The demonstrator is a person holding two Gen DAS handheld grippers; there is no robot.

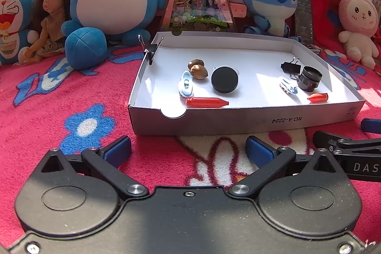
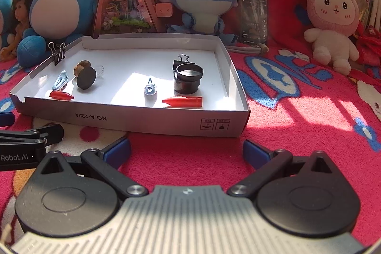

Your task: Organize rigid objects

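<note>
bright sun patches – hard shadows | window glare | fisheye-bent edges – sharp

1. Left wrist cam sits low over the red blanket (image 1: 42,92), looking along its jaws at 12 o'clock toward the white box (image 1: 238,120), pretty near.
2. Right wrist cam is just as low, same heading, but the box (image 2: 152,119) sits around 11 o'clock, so it's further right.
3. Both share the box, its contents and the plush row behind.
4. Each catches the other gripper at its edge: 3 o'clock in left, 9 o'clock in right.
</note>
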